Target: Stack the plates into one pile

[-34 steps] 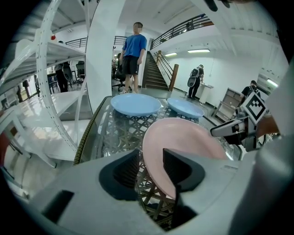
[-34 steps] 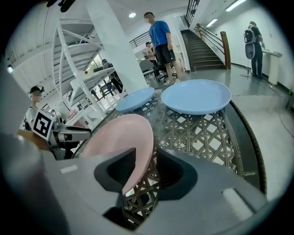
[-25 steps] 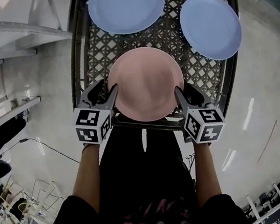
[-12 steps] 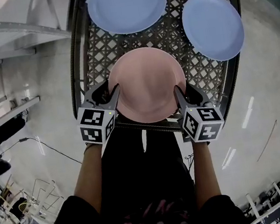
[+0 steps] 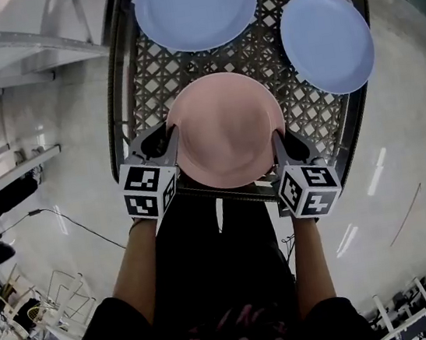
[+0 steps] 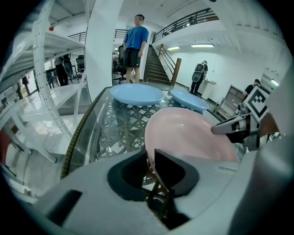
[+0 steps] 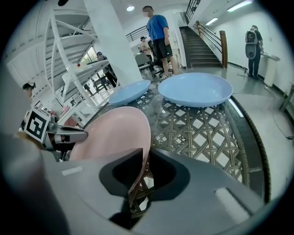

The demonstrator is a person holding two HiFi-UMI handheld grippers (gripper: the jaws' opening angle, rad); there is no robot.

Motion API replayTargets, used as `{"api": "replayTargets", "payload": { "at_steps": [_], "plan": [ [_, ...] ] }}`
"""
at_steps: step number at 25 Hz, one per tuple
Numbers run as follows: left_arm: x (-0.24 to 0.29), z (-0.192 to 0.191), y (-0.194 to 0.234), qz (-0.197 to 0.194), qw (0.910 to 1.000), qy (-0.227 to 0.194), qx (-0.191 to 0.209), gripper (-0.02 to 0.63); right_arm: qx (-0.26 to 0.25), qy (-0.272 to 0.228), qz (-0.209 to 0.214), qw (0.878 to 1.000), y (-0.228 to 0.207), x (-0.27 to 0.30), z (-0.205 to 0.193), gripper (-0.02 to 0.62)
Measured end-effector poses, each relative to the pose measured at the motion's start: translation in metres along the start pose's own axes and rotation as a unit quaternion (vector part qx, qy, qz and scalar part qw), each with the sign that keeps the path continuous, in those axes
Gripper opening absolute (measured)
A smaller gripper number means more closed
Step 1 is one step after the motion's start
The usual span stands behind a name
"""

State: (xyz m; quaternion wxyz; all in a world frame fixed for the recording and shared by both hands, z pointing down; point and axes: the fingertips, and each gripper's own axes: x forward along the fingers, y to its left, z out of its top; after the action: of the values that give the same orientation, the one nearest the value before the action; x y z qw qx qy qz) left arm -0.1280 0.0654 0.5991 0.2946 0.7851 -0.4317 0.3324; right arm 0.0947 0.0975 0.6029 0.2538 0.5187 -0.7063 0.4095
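Head view: left hand-held gripper and right hand-held gripper have just been closing and now pinch opposite rims of the pink plate at the near edge of the tabletop. Pickup step, I'd say; next needs a level lift onto a blue plate

Large indoor hall, staircase, white metal racks, glossy floor, people standing about

We look steeply down on the worktop from head height; both gripper views sit close behind their jaws, sharing the pink plate from opposite sides.
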Motion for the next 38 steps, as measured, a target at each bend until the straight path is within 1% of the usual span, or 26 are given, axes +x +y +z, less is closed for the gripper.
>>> {"api": "replayTargets", "payload": {
  "at_steps": [8, 14, 28, 38],
  "plan": [
    [-0.004, 0.001, -0.001, 0.001, 0.9999, -0.008, -0.007, 0.046, 0.005, -0.005, 0.0, 1.0, 0.001, -0.003, 0.001, 0.051],
    [-0.01, 0.008, -0.001, 0.004, 0.9997, -0.02, -0.01, 0.04, 0.005, -0.014, -0.001, 1.0, 0.002, -0.007, 0.007, 0.046],
    [-0.028, 0.038, 0.002, 0.011, 0.9985, -0.054, -0.007, 0.04, -0.001, -0.052, 0.001, 0.999, 0.009, -0.021, 0.039, 0.038],
    [-0.047, 0.068, 0.003, 0.018, 0.9958, -0.09, -0.003, 0.038, -0.015, -0.084, 0.005, 0.996, 0.018, -0.038, 0.072, 0.037]
  ]
}}
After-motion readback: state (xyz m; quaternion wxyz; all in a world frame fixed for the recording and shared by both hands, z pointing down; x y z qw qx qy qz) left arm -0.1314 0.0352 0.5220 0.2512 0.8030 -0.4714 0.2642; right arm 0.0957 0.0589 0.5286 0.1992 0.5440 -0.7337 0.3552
